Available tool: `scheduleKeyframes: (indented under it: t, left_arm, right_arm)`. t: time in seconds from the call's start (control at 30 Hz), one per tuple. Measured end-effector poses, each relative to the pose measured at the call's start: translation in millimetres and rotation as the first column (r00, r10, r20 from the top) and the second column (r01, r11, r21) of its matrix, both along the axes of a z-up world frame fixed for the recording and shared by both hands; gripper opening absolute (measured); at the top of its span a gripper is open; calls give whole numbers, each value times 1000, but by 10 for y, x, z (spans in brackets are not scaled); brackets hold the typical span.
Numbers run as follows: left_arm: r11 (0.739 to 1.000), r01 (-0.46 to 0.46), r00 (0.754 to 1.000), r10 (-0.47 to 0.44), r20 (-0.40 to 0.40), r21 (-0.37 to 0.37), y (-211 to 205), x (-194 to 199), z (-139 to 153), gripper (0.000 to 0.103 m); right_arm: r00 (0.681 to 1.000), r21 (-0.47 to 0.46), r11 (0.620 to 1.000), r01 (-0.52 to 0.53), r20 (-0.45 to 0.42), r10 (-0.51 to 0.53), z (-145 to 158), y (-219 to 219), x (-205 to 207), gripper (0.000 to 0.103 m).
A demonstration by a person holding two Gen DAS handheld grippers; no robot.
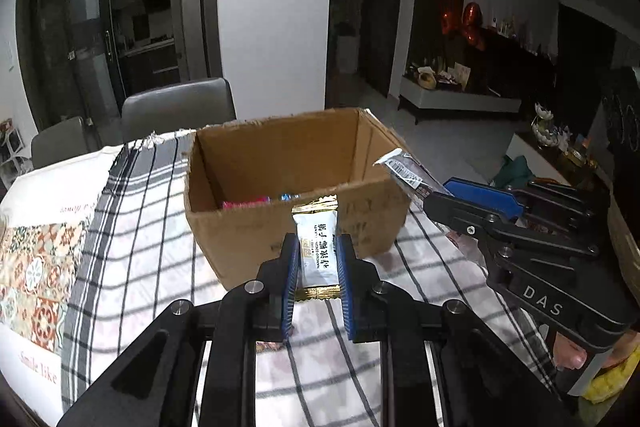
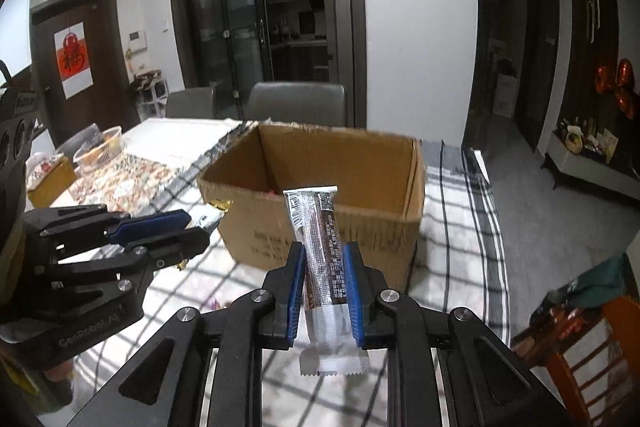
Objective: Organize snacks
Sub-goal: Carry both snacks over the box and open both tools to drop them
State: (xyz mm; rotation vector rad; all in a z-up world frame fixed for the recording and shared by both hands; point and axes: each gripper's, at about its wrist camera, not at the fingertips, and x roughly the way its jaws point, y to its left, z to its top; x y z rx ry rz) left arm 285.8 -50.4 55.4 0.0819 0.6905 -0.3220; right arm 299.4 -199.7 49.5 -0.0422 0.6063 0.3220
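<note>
A checked cloth (image 1: 132, 267) covers the dining table, with an open cardboard box (image 1: 288, 163) standing on it. The left gripper (image 1: 318, 247) pinches a white candy packet (image 1: 316, 251) just short of the box's near wall; the right gripper (image 2: 323, 259) clamps a long dark snack bar (image 2: 320, 251) likewise. Both loads look ready for dropping: each must rise over the rim, then release. Space above the box looks free.

White candy packet (image 1: 318, 251) clamped between left tongs; brown-and-clear stick pack (image 2: 322, 259) upright between right tongs; open cardboard box (image 1: 296, 183) just beyond both.
</note>
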Motion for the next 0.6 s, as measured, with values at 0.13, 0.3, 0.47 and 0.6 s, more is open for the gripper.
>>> scheduleKeyframes:
  t: [0.13, 0.3, 0.47, 0.6]
  left_arm:
    - [1000, 0, 1000, 0, 10, 14, 29, 167, 67, 20]
    - [1000, 5, 999, -6, 31, 30, 70, 390, 144, 20]
    - [999, 17, 999, -18, 48, 28, 105, 621, 143, 20]
    - [999, 27, 999, -28, 42, 21, 127, 817, 92, 20]
  right_arm:
    - [1000, 3, 1000, 0, 10, 0, 104, 45, 178, 21]
    - [1000, -16, 1000, -5, 21, 6, 183, 110, 394, 21]
    - [1000, -36, 999, -6, 16, 6, 156, 162, 615, 21]
    - [1000, -49, 999, -3, 14, 4, 108, 181, 816, 21]
